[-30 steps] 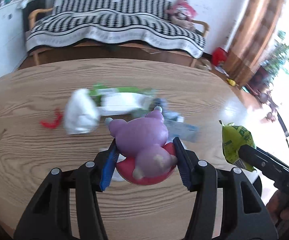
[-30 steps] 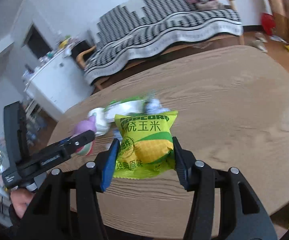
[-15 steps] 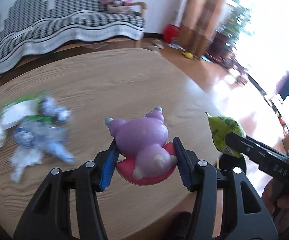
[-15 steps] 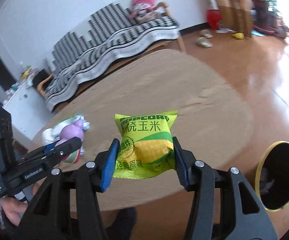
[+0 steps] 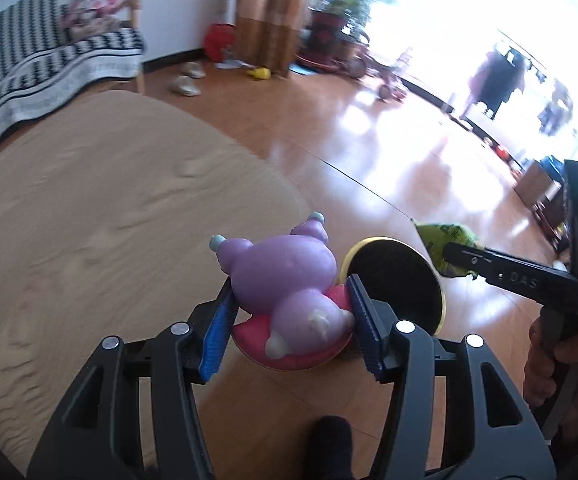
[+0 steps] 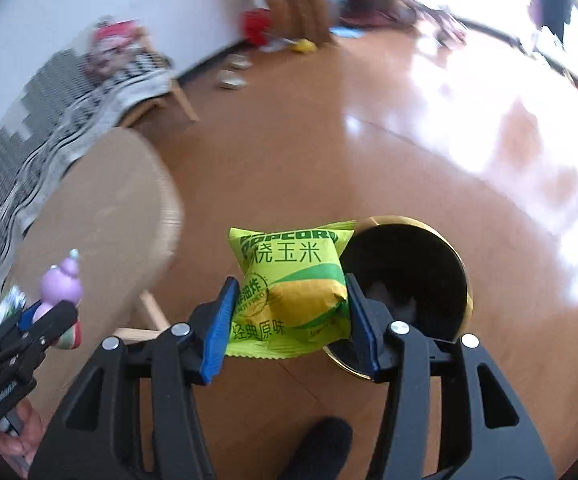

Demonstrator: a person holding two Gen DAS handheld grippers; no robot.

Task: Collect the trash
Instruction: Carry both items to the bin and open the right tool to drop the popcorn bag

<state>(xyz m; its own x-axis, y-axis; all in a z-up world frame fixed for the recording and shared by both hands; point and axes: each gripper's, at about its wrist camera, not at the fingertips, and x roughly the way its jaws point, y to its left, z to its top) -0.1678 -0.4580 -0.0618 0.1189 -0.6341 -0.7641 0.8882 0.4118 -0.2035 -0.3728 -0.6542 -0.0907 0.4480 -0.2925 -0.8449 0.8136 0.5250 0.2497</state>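
Wood grain runs over the rounded table at the left. Just past its edge the left gripper is clenched on a smooth purple toy with a glossy pink base, the ribbed blue pads pressing both its sides. Behind it stands a round black bin with a golden rim, on the shiny floor. At the right, the right gripper grasps a crinkled yellow-green popcorn bag beside the bin's opening.

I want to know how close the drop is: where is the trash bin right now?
The trash bin stands on the floor beyond the table edge, just right of the popcorn bag in the right wrist view.
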